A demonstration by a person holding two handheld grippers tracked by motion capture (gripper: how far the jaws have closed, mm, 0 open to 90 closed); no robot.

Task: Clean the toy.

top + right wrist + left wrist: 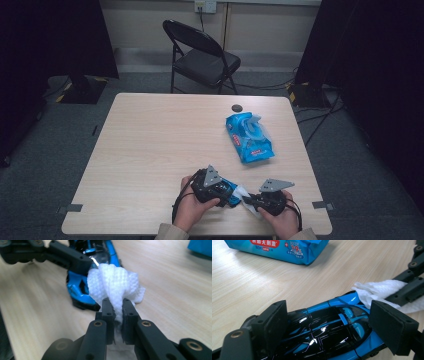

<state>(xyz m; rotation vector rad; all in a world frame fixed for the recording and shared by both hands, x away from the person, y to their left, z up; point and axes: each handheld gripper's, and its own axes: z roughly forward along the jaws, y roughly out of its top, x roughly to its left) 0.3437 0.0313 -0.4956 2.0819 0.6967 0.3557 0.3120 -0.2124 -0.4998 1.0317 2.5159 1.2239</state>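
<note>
Two tongs work at the near edge of the tabletop (150, 140). Left tongs (332, 325) hold a blue-and-black toy car (329, 327), one pad at each end of its body, keeping it on the wood. Right tongs (117, 312), jaws narrow, pinch a bunched white wipe (115, 283) that touches the car's blue end. Judged as the step in hand: cleaning the car. Done well, the left grip stays firm so the car cannot slide, while the wipe is drawn lightly along the glossy body, not jabbed. Beyond the car lies a blue wipes packet (250, 137), flap open; farther still, a small dark disc (236, 107).
</note>
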